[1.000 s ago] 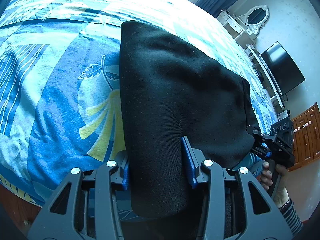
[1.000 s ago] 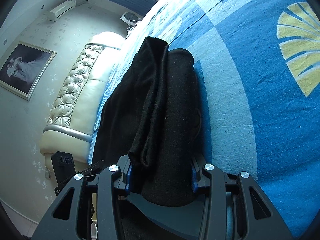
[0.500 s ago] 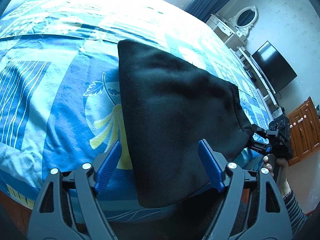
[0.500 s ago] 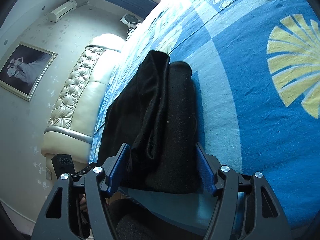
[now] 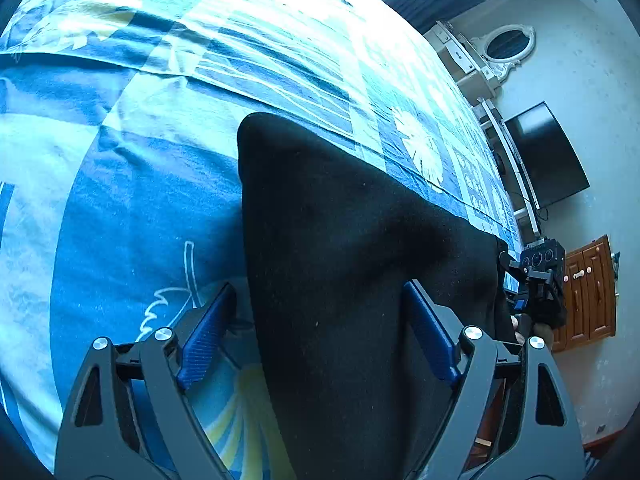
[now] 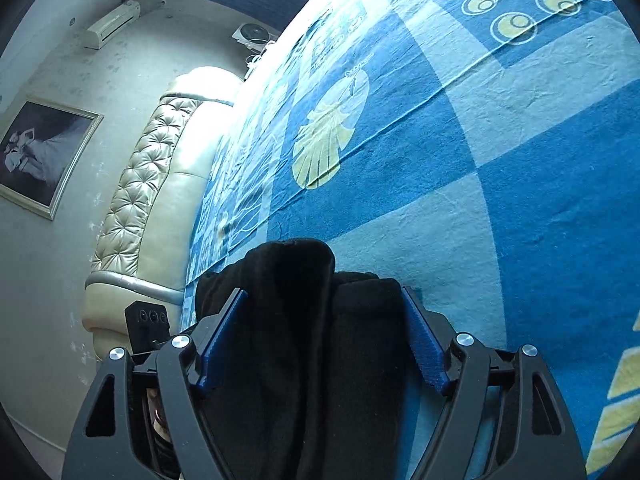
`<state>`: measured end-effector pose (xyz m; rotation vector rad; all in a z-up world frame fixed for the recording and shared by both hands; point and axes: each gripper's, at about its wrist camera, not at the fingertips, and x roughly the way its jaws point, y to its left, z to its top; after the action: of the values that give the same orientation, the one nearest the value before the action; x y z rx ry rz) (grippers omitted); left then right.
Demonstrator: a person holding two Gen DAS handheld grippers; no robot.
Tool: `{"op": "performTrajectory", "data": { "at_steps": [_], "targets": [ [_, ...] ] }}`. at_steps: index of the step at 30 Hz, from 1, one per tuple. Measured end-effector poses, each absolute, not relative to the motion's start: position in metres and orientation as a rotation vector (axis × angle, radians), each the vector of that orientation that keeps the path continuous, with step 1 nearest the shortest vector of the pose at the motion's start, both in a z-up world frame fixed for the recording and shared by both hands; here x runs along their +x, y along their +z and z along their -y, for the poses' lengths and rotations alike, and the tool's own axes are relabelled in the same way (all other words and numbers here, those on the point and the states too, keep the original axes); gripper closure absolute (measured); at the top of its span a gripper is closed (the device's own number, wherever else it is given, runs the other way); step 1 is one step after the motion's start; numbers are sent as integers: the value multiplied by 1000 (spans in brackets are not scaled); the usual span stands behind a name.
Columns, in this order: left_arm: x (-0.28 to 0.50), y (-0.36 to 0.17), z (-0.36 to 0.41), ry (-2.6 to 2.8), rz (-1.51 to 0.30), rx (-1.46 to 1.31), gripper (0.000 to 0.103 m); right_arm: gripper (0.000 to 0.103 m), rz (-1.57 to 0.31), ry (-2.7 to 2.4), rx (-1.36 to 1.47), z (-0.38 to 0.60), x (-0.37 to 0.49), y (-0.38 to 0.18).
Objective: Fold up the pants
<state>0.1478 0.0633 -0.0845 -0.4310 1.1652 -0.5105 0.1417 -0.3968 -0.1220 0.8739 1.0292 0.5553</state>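
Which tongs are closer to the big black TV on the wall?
Right. The right tongs sit at the pants' edge just below the TV; the left tongs are farther along the pants.

Black linkage arms, silver screws, ribbed blue fingers (image 5: 206,336).

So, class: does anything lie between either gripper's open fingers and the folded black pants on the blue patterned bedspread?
Nothing visible does. The folded black pants lie directly between the open left gripper and, in the right wrist view, the open right gripper, on the blue patterned bedspread.
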Motion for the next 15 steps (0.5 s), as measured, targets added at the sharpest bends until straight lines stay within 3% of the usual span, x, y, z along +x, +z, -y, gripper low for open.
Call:
{"op": "performTrajectory", "data": {
  "at_steps": [1,4,7,15],
  "targets": [
    [150,-84,-61,-511,-1160,-413,40,53,-1049,559,844,392,144,-122],
    [153,-81,-53,-503,-1161,-390,67,67,-1038,572,820,390,144,-120],
    [155,-64,-42,-470,-1119,-294,76,70,-996,577,810,392,144,-109],
    [196,-38,-32,-385,-1028,-158,76,71,-893,582,848,391,190,-92]
  ]
}}
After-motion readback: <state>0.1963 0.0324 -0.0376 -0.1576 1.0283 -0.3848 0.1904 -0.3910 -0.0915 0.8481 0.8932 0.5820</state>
